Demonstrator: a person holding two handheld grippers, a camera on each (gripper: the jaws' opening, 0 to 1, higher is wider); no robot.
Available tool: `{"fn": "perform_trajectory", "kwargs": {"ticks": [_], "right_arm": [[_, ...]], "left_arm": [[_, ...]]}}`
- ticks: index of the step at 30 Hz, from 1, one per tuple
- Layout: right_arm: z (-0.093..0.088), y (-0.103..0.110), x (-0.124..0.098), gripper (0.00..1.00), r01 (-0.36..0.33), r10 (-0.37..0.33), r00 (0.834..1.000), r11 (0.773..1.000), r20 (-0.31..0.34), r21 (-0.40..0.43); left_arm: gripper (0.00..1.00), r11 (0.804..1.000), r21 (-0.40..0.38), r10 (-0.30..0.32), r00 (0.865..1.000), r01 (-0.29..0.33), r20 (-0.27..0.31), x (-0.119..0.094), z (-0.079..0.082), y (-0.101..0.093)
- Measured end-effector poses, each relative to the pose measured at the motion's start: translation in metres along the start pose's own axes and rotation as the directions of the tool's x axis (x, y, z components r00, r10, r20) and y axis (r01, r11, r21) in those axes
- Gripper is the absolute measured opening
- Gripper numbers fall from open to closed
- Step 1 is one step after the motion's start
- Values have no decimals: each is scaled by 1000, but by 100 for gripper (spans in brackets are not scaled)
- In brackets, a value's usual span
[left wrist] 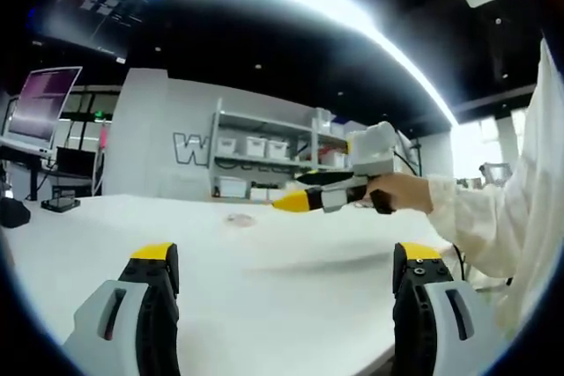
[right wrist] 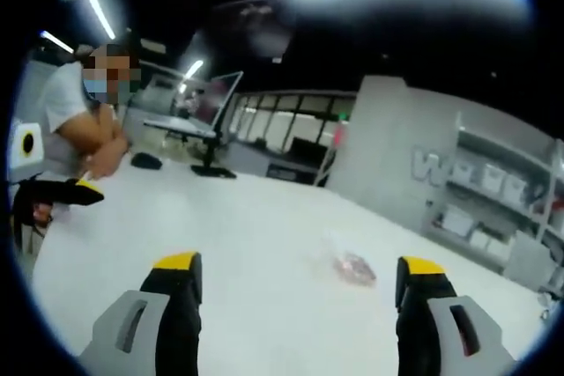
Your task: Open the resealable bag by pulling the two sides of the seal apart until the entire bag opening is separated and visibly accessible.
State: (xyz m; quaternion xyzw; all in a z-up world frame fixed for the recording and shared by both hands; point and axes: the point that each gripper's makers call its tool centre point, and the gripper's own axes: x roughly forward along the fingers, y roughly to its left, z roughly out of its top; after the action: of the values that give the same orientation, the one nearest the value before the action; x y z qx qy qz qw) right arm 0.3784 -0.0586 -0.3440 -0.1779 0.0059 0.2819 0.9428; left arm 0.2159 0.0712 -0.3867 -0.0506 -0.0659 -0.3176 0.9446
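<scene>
The left gripper (left wrist: 286, 275) is hovering over the white table (left wrist: 291, 253) with its fingers (left wrist: 157, 263) spread wide and gripping nothing, the resealable bag (left wrist: 240, 218) lying well ahead of them. The right gripper (right wrist: 300, 283) is also holding its fingers (right wrist: 179, 272) apart and empty, the bag (right wrist: 352, 267) lying flat just beyond them, nearer the right finger.

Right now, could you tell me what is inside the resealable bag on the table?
The resealable bag lies flat on the white table, holding something small and reddish-pink. It is too blurred to say what. In the left gripper view the bag is a faint patch.
</scene>
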Motion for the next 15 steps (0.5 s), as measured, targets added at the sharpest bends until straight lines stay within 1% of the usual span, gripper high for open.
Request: {"fn": "perform_trajectory", "kwargs": {"ticks": [15], "right_arm": [[-3, 11, -25, 90, 3, -4, 1000, 1000, 21, 16]], "left_arm": [[100, 1000, -3, -5, 1000, 5, -4, 2, -2, -2]]}}
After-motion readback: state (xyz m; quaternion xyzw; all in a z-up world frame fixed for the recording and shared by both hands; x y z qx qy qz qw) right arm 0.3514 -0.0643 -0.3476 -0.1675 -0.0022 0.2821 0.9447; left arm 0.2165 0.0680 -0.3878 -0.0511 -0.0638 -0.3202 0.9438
